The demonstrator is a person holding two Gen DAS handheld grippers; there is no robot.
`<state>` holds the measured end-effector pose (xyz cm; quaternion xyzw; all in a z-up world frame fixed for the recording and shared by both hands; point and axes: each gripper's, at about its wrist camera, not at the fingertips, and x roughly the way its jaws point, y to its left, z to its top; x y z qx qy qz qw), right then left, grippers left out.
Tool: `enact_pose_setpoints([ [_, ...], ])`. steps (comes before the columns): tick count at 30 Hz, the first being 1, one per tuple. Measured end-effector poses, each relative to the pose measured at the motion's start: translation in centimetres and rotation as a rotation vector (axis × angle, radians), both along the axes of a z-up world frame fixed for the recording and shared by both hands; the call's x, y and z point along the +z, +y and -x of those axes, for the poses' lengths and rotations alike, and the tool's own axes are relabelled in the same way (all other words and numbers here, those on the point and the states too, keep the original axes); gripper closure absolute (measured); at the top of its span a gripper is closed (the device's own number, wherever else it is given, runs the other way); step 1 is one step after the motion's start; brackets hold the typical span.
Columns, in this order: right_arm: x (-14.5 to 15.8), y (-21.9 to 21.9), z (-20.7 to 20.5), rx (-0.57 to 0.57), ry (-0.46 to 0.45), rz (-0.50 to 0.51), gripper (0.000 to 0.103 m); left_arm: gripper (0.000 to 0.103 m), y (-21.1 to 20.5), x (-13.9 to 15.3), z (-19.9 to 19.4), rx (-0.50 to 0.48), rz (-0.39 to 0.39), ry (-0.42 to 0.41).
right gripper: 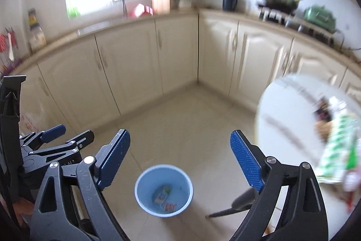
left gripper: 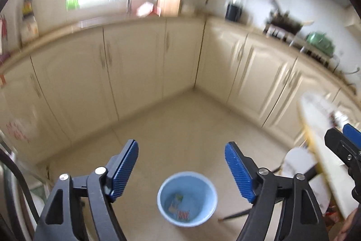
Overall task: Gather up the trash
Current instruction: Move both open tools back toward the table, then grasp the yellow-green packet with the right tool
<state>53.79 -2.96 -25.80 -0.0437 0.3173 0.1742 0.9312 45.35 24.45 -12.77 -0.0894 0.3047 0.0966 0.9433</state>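
both grippers, left (left gripper: 181, 166) and right (right gripper: 180, 156), are spread wide and hold nothing. below and between each pair of fingers stands the blue bucket (right gripper: 144, 182), upright, mouth up, on the floor. two bits of trash lie in it: a carton (right gripper: 162, 194), long axis slanting up-right, and a red-striped packet (right gripper: 169, 206) just beside it.

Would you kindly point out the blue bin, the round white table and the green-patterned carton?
blue bin (right gripper: 144, 182): right wrist view, on its inner left wall.
round white table (right gripper: 286, 110): right wrist view, on bare tabletop.
green-patterned carton (right gripper: 336, 150): right wrist view, on its printed side.
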Motion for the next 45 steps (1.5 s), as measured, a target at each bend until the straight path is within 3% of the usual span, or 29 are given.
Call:
enact_pose_setpoints([
  [2, 3.4, -1.7, 2.7, -0.025, -0.074, -0.009, 0.000, 0.013, -1.6, 2.3, 1.5, -0.006, -0.017, -0.068],
  [5, 7.7, -4.4, 6.8, -0.067, -0.181, -0.026, 0.000, 0.008, -4.4, 6.2, 4.0, -0.040, -0.031, -0.185],
  [11, 15.2, -8.7, 14.5, -0.145, -0.341, -0.045, 0.000, 0.001, -9.6, 10.5, 10.2, -0.120, -0.087, -0.348],
  [20, 20.2, -15.5, 24.0, -0.307, -0.495, -0.063, 0.000, 0.001, -19.2, 11.2, 15.9, -0.205, -0.134, -0.522],
  [24, 21.3, -17.6, 26.5, -0.376, -0.545, -0.053, 0.000, 0.001, -21.4, 6.5, 21.4, -0.235, -0.158, -0.575],
  [26, 21.5, -18.7, 27.3, -0.402, -0.559, -0.062, 0.000, 0.001, -19.8, 0.8, 27.3, -0.248, -0.163, -0.584],
  [28, 21.5, -20.0, 27.7, -0.430, -0.563, -0.068, 0.000, 0.001, -20.3, -2.2, 30.4, -0.267, -0.161, -0.577],
  [29, 21.4, -20.8, 27.9, -0.439, -0.562, -0.069, 0.000, 0.001, -20.6, -2.6, 29.9, -0.278, -0.161, -0.573],
  [31, 21.3, -21.8, 27.8, -0.463, -0.555, -0.071, 0.000, 0.001, -20.9, -3.5, 33.9, -0.287, -0.168, -0.561],
  [38, 18.8, -26.2, 25.8, -0.557, -0.474, -0.081, 0.000, 0.001, -22.6, -1.3, 27.8, -0.338, -0.165, -0.459],
  [45, 13.1, -31.7, 20.6, -0.636, -0.275, -0.096, 0.000, 0.001, -25.8, -1.2, 18.8, -0.391, -0.175, -0.279],
])
